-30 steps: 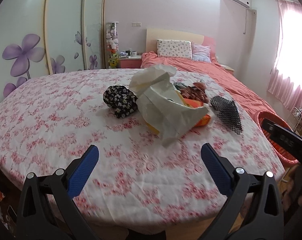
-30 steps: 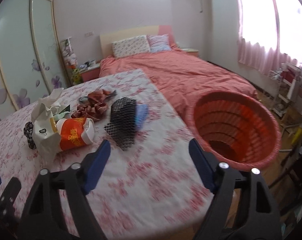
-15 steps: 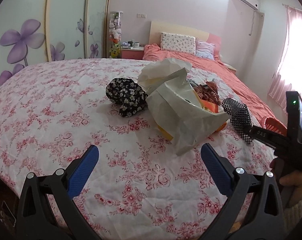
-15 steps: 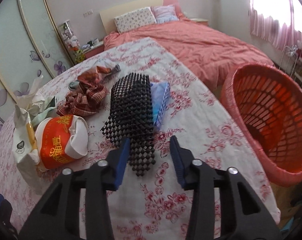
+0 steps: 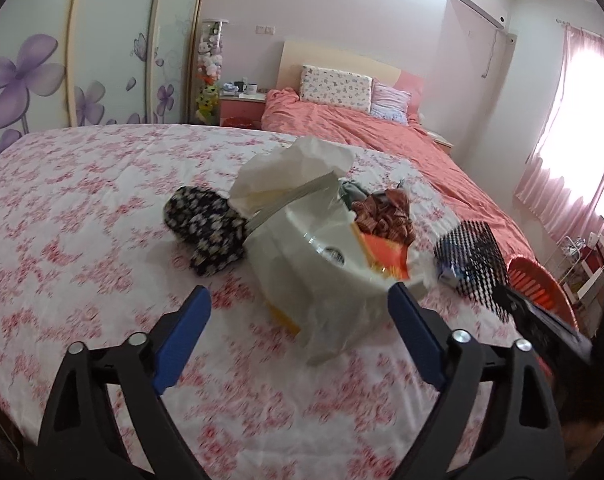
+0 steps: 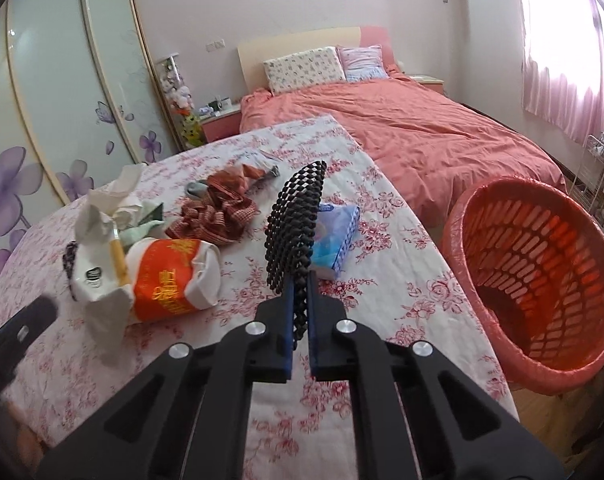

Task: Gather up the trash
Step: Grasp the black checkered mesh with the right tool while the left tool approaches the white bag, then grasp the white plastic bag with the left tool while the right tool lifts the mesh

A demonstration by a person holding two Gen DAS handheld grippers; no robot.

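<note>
My right claw (image 6: pixel 298 312) has just snapped shut on the black foam mesh sleeve (image 6: pixel 295 232), lifting it upright off the floral bedspread (image 6: pixel 402 292). Left claw (image 5: pixel 297 320), narrowing slightly, hangs unclenched before the crumpled white paper bag (image 5: pixel 318 256). Next, the orange plastic basket (image 6: pixel 542 276).

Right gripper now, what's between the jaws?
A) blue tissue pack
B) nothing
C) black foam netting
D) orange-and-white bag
C: in the right wrist view the right gripper has its jaws shut on the near end of the black foam netting, which stands up off the floral bedspread; the blue tissue pack and orange-and-white bag lie untouched.
</note>
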